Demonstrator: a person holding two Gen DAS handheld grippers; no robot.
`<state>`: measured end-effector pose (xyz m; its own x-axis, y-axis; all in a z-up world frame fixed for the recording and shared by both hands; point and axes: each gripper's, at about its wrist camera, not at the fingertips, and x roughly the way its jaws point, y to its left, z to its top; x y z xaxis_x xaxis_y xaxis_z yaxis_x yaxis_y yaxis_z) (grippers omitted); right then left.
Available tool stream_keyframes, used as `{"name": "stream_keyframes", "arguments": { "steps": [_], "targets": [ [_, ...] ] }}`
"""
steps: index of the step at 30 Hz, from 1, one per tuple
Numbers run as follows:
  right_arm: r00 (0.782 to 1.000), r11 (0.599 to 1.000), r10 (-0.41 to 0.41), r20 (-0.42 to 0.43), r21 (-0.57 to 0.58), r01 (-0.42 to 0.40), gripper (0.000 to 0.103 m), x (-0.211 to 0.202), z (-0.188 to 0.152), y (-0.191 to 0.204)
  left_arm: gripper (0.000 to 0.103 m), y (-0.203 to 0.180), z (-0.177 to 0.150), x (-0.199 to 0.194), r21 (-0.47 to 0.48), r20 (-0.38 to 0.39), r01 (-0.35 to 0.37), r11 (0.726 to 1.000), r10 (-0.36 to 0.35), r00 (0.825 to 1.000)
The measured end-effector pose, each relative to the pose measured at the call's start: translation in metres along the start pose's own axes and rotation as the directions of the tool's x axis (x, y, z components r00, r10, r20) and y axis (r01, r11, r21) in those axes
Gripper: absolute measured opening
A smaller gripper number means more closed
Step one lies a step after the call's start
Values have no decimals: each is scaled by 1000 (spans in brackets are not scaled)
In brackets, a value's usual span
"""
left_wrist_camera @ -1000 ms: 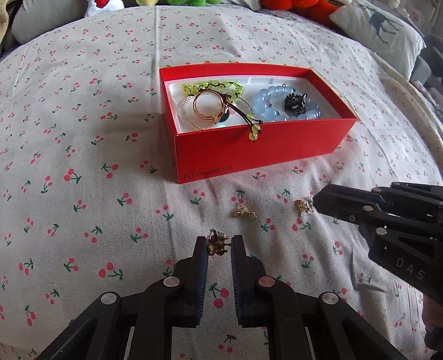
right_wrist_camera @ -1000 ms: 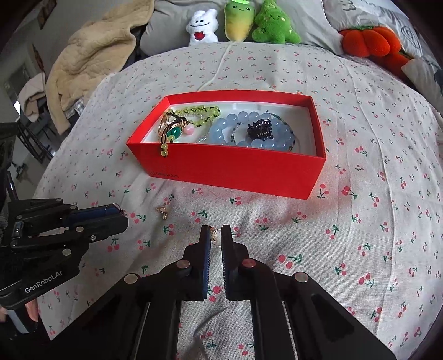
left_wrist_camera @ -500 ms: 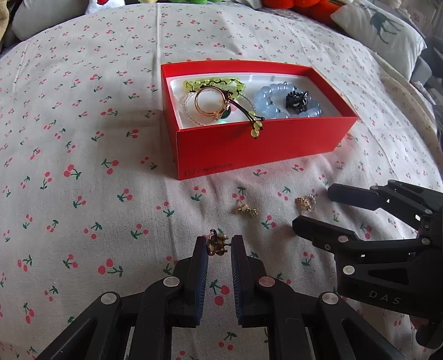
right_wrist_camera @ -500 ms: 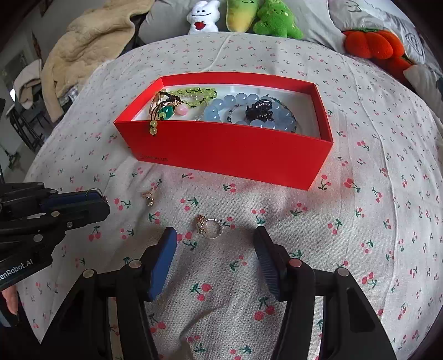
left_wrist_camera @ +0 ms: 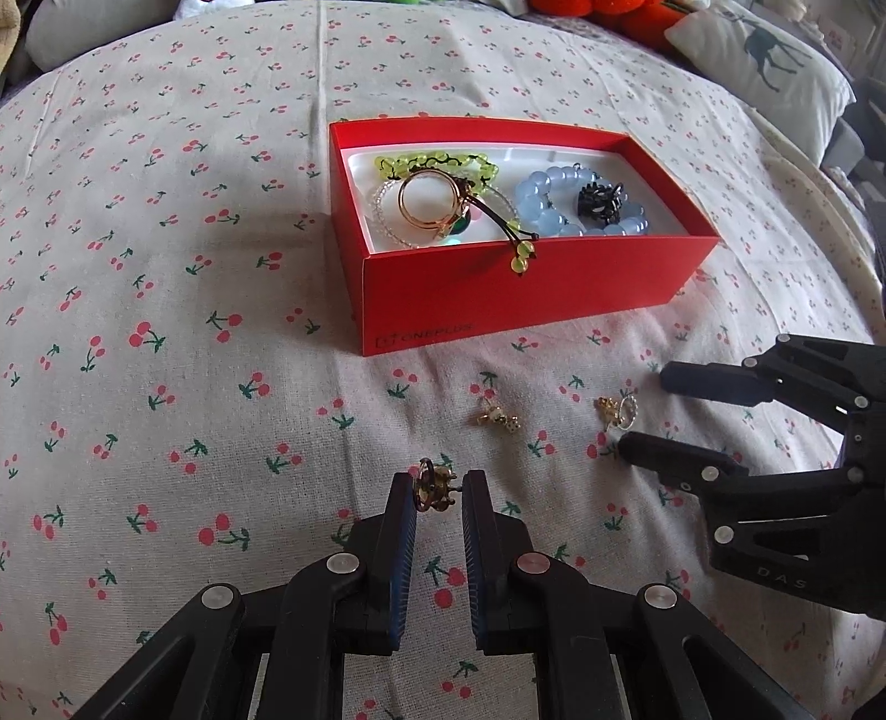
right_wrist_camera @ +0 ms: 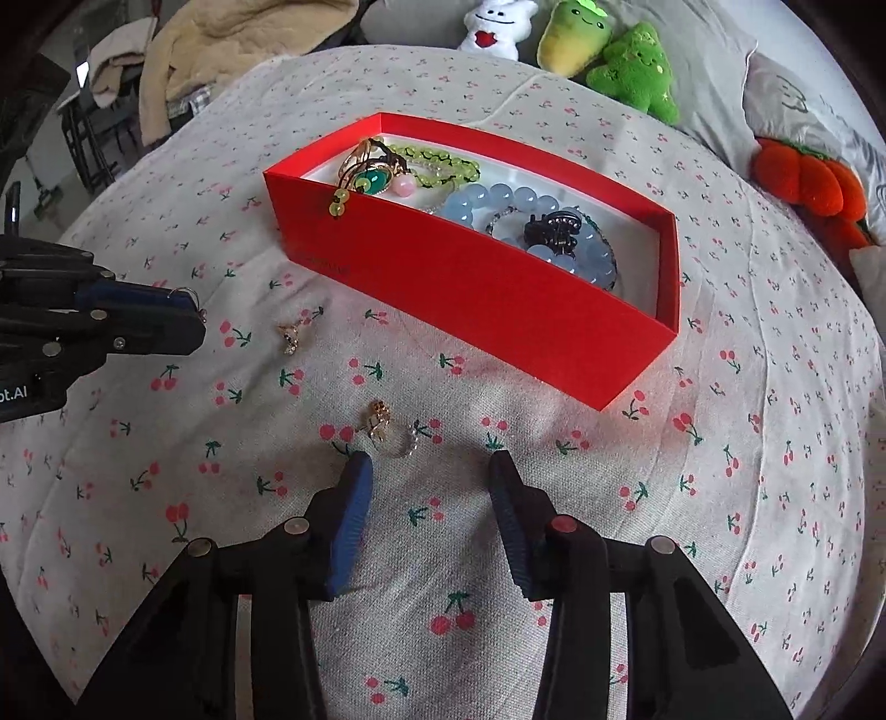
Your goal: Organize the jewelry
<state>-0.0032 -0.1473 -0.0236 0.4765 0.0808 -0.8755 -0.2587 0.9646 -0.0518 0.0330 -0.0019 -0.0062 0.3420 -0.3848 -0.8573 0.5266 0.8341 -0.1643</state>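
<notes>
Black-fingered left tool clamped on a small gold ring, pinched at the very fingertips, just above the cherry-print bedspread. Ahead and slightly right of that tool, lying loose on the fabric, a gold earring; farther right, a gold-and-silver ring, sitting between the spread fingers of the right tool. From the right wrist camera, right tool with jaws apart and closing, pads not pressing on anything; same gold-and-silver ring just beyond the fingertips, nearer the left finger, still flat on the bedspread. Off to that tool's left, the left tool with its own ring barely showing at the tips. Beyond both tools, resting on the bed, a red box with a white lining. Inside it, at the end toward the left tool, a green bead bracelet, a gold bangle and a clear bead strand, one green-bead tassel hanging over the near wall. At the other end, a blue bead bracelet ringing a black hair claw. Farthest back, plush toys and pillows along the head of the bed.
</notes>
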Motion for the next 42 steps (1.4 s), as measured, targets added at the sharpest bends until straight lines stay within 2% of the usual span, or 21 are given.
{"name": "stream_keyframes", "arguments": {
  "steps": [8,12,15,24,30,37,42],
  "targets": [
    [1000,1000,8,11,-28,-7,22,5,5,8,11,1,-2,4,5,-13,-6,1000,6,1000],
    [1000,999,6,10,-52,-6,8,3,4,15,11,2,-1,5,1,-11,-6,1000,6,1000],
    [1000,998,3,6,-58,-2,2,1,2,17,11,2,-1,4,0,-7,-4,1000,4,1000],
    [996,994,84,8,73,-84,2,-14,-8,-3,11,1,2,-5,-8,14,3,1000,-3,1000],
    [989,974,135,65,177,-144,2,-35,-7,-18,11,1,12,-18,-18,50,16,1000,-15,999],
    [986,951,103,132,276,-136,2,-58,6,-38,11,-2,33,-32,-45,106,50,998,-45,993],
    [982,924,67,179,359,-128,2,-69,17,-55,11,-9,53,-30,-41,144,113,993,-106,984]
  ]
}}
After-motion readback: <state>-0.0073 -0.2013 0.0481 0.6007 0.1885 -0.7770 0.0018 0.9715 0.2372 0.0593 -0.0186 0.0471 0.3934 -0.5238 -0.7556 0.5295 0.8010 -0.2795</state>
